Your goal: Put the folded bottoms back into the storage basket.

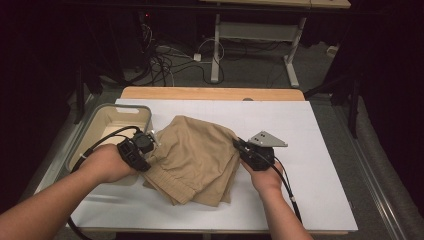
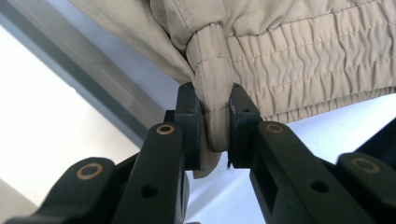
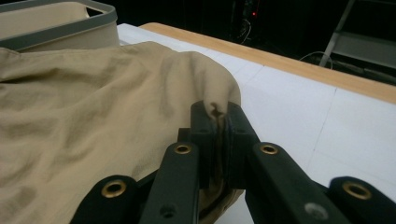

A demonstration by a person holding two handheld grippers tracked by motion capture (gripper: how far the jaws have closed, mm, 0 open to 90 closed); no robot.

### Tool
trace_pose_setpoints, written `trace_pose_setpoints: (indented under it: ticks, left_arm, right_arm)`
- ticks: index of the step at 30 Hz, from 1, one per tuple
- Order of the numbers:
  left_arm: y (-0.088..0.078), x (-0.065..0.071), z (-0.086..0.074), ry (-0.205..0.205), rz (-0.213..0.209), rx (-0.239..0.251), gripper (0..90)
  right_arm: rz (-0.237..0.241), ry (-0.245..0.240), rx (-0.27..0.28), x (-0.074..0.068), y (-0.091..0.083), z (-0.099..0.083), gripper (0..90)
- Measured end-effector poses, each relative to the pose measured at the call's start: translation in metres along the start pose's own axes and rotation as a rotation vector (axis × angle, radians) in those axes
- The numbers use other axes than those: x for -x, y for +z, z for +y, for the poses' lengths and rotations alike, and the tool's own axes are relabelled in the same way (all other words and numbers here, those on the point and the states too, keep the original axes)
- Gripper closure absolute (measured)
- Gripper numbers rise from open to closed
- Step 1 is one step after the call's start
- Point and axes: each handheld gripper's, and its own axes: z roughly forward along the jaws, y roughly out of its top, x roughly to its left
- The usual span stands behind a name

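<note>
Khaki shorts (image 1: 196, 159) lie folded and rumpled on the white worktop (image 1: 320, 165), just right of a grey-rimmed bin (image 1: 102, 131) at the left edge. On the left, the left hand-held gripper (image 1: 148, 146) is clamped on a bunched piece of the elastic waistband (image 2: 299, 51), the cloth squeezed between its two jaws. On the right, the right hand-held gripper (image 1: 242, 146) pinches a fold at the garment's right edge, jaws closed tight on the fabric (image 3: 93, 140). The step looks like lifting or spreading the shorts, perhaps toward the bin. To do it well, both grips should hold firm, the hands should rise together and level, and any pull apart should be gentle, so the thin pinch on the right does not slip free.
</note>
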Motion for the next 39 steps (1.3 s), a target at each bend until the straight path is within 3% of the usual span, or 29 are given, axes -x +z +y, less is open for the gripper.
trace_pose_setpoints:
  ticks: [9,15,20,27,32,34,37,39]
  left_arm:
    - [-0.012,-0.002,0.001,0.011,0.004,0.0,76.6]
    - [-0.008,-0.003,0.006,0.005,0.001,0.012,76.6]
    - [0.006,0.004,0.018,0.016,-0.016,0.02,76.5]
    - [0.036,0.023,0.045,0.043,-0.06,0.042,75.9]
    - [0.055,0.034,0.058,0.062,-0.044,-0.004,73.5]
    - [0.059,0.031,0.058,0.031,-0.05,-0.004,69.9]
    - [0.071,0.025,0.058,-0.045,-0.08,-0.053,48.7]
    - [0.078,0.025,0.057,-0.068,-0.065,-0.063,39.1]
  right_arm:
    - [-0.011,-0.019,0.012,-0.004,-0.002,0.012,86.2]
    - [-0.021,-0.024,-0.005,-0.003,-0.001,0.013,86.1]
    - [-0.044,-0.024,-0.041,0.01,0.0,0.005,86.1]
    - [-0.109,0.022,-0.085,0.041,-0.016,-0.02,86.1]
    - [-0.138,0.044,-0.109,0.054,-0.025,-0.038,86.1]
    - [-0.139,0.044,-0.107,0.055,-0.027,-0.041,86.1]
    - [-0.144,0.039,-0.103,0.054,-0.027,-0.043,86.0]
    - [-0.144,0.037,-0.097,0.053,-0.027,-0.043,86.0]
